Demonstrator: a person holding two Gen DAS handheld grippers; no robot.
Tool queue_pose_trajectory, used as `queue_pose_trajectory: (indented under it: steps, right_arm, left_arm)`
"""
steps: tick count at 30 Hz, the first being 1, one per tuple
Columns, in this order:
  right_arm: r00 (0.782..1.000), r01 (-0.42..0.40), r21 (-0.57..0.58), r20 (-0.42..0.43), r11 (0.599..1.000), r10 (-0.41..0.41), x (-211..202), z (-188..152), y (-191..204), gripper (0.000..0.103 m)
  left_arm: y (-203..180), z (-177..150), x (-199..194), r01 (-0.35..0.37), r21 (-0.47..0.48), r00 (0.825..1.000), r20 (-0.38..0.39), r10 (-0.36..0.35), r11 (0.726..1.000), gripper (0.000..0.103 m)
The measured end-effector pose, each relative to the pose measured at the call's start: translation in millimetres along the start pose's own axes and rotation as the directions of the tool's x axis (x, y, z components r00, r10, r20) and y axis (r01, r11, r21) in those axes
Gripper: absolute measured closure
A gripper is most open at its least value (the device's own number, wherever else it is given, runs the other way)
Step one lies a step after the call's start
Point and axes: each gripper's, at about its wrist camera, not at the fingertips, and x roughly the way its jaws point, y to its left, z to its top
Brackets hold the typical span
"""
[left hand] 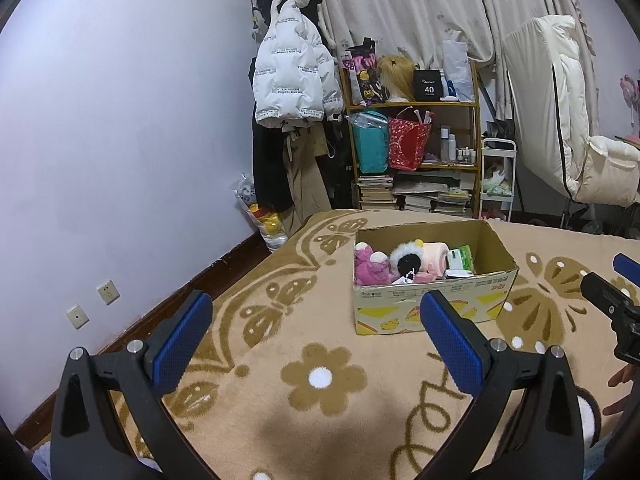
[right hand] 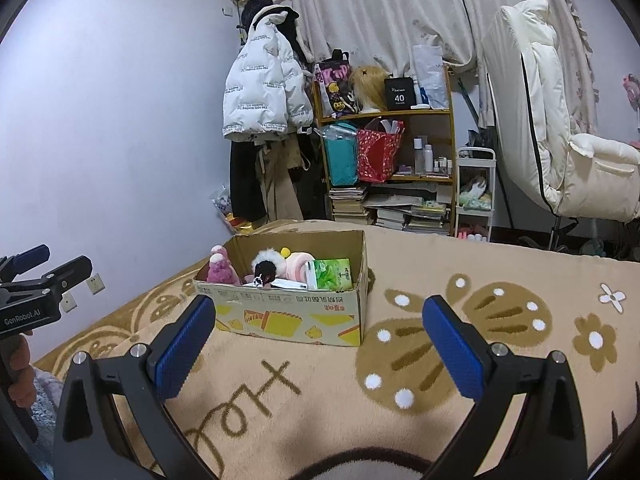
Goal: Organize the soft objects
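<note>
A cardboard box (left hand: 432, 304) stands on the bed's tan blanket (left hand: 320, 380). Inside lie a pink plush toy (left hand: 370, 266), a white fluffy item with a black centre (left hand: 406, 262), a pink rolled cloth (left hand: 434, 258) and a green tissue pack (left hand: 460, 258). The box (right hand: 288, 316) shows in the right wrist view too, with the pink plush (right hand: 220, 270) and green pack (right hand: 332, 274). My left gripper (left hand: 316, 336) is open and empty, short of the box. My right gripper (right hand: 320, 340) is open and empty, just before the box.
A wall runs along the left of the bed. Behind the bed stand a coat rack with a white jacket (left hand: 294, 68), a cluttered shelf (left hand: 416, 132) and a white chair (left hand: 568, 128). The right gripper's body shows at the right edge (left hand: 616, 300).
</note>
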Motion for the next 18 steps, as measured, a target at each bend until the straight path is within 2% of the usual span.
queue_pose_trajectory:
  steps: [18]
  right_arm:
    - [1.0, 0.003, -0.003, -0.002, 1.0, -0.003, 0.3, -0.5, 0.2, 0.0]
  left_arm:
    - [-2.6, -1.7, 1.9, 0.006, 0.013, 1.0, -0.008, -0.006, 1.0, 0.0]
